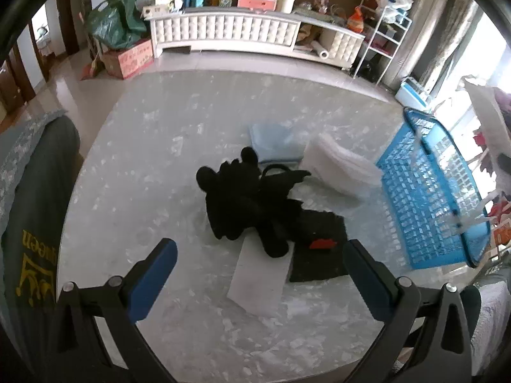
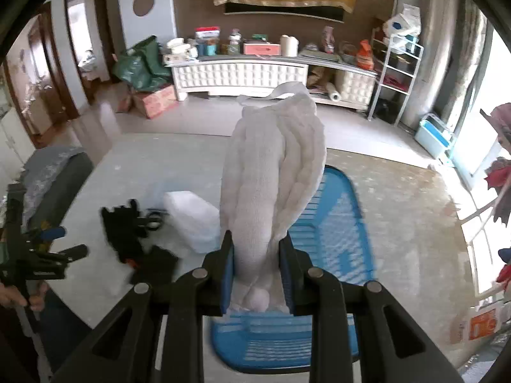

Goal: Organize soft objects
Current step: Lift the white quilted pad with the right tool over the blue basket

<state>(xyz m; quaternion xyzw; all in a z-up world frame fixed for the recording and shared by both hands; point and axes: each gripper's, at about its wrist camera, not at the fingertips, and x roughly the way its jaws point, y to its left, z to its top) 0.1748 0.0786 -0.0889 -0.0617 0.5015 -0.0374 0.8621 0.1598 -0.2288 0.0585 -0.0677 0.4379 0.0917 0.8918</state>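
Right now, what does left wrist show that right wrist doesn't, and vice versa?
Left wrist only: the left gripper close up, fingers open, a light blue folded cloth and a flat white sheet under the black plush toy.
Right wrist only: the right gripper shut on a white towel, above the blue basket.
Both: plush toy, basket, white folded pad, table.

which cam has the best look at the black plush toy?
Left wrist. The black plush toy lies sharp and central on the table, ahead of the open left gripper. The right wrist view shows it small and blurred at the left, beside the white towel clamped in the right gripper.
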